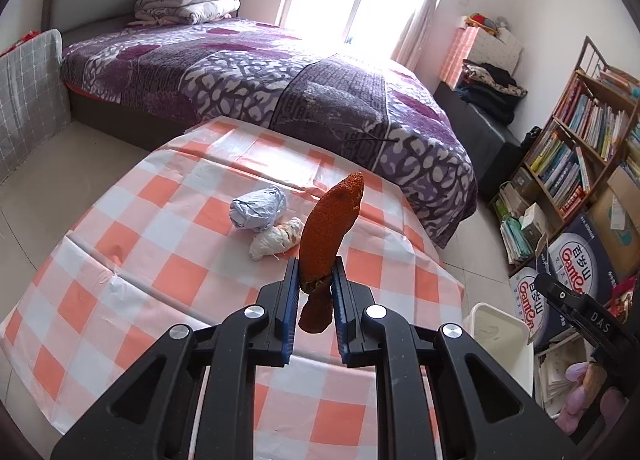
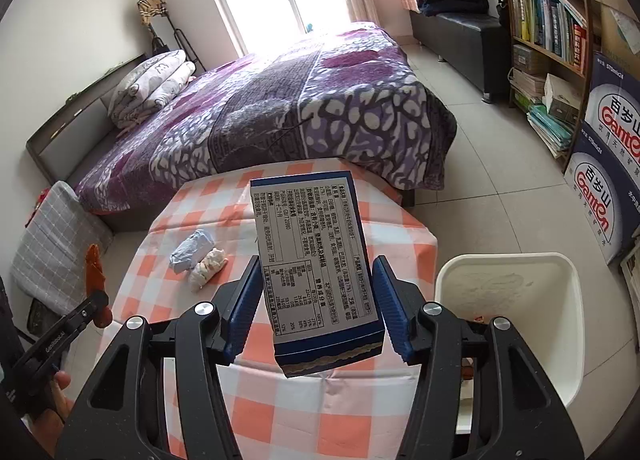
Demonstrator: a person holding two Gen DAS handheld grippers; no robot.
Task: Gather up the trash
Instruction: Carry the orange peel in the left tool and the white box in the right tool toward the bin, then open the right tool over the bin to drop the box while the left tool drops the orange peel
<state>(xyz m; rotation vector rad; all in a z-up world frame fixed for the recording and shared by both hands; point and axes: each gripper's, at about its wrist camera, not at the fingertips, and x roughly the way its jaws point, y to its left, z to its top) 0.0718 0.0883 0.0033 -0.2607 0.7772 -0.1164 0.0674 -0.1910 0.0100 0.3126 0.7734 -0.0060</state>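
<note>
Left tongs (image 1: 314, 280), tilted downward, pinch orange peel (image 1: 330, 227); right tongs (image 2: 316, 300), half-open, clamp blue box (image 2: 316, 256).

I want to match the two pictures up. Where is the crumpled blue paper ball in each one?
Left wrist view: the blue paper ball lies on the checked tablecloth, just beyond and left of the left gripper.
Right wrist view: it lies on the cloth at centre-left, left of the blue box.
Shared landmark: the white crumpled wad lying right beside it.
</note>
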